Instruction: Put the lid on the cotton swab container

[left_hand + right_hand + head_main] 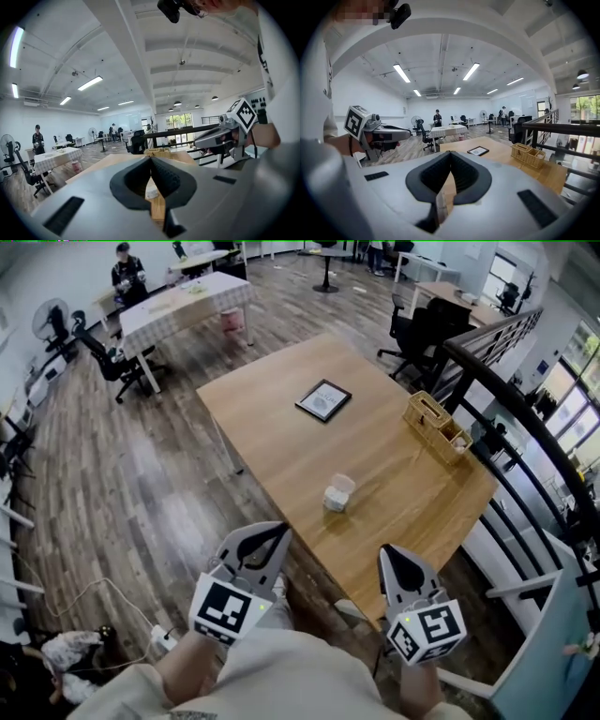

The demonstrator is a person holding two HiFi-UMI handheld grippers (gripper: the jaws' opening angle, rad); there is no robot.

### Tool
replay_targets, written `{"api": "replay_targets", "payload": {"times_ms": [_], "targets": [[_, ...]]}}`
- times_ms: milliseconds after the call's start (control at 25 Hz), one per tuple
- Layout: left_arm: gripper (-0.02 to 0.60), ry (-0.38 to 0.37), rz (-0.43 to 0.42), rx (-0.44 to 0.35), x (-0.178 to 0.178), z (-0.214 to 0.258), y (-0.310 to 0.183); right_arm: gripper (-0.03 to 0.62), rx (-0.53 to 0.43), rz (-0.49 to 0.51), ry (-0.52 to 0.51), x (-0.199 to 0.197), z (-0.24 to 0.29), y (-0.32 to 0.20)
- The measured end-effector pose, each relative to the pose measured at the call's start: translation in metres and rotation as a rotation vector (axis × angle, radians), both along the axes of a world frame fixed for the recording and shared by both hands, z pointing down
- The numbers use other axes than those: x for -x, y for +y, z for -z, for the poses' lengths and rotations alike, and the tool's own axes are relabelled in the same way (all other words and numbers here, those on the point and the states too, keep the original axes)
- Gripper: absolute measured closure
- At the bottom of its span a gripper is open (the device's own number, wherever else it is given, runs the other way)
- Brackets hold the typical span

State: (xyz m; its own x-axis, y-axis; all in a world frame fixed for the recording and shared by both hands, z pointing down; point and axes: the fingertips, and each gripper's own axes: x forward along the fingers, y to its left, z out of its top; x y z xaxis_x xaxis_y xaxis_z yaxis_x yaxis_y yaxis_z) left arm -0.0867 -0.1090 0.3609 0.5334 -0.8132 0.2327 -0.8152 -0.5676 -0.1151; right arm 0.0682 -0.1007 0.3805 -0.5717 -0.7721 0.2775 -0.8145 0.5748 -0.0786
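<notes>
The cotton swab container (337, 494), a small clear tub with white contents, stands on the wooden table (281, 437) near its front edge. I cannot tell its lid apart from the tub at this distance. In the head view both grippers hang short of the table, over the floor. My left gripper (279, 532) is shut and empty, and the container (151, 191) shows as a white patch through the gap below its jaws. My right gripper (393, 553) is shut too, with nothing in it. Each gripper view shows the other one: the right gripper (220, 138) and the left gripper (389, 135).
A black-framed picture (323, 400) lies at mid-table and a wicker basket (437, 427) stands at the right edge. A dark railing (525, 418) runs along the right. Office chairs (112, 362) and another table (183, 304) with a person behind it stand far off.
</notes>
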Motion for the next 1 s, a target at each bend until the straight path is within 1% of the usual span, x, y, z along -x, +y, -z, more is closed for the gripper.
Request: {"api": "replay_targets", "payload": {"times_ms": [280, 520, 760, 1000], "targets": [[0.558, -0.009, -0.13, 0.017, 0.023, 0.001, -0.096, 0.568, 0.019, -0.113, 0.011, 0.028, 0.003, -0.08], [0.558, -0.019, -0.232, 0.023, 0.034, -0.003, -0.16, 0.568, 0.03, -0.197, 0.017, 0.045, 0.002, -0.131], [0.558, -0.024, -0.289, 0.032, 0.034, -0.009, -0.195, 0.568, 0.039, -0.262, 0.024, 0.043, -0.003, -0.159], [0.558, -0.03, -0.308, 0.041, 0.019, -0.012, -0.212, 0.568, 0.038, -0.293, 0.019, 0.026, -0.001, -0.174]]}}
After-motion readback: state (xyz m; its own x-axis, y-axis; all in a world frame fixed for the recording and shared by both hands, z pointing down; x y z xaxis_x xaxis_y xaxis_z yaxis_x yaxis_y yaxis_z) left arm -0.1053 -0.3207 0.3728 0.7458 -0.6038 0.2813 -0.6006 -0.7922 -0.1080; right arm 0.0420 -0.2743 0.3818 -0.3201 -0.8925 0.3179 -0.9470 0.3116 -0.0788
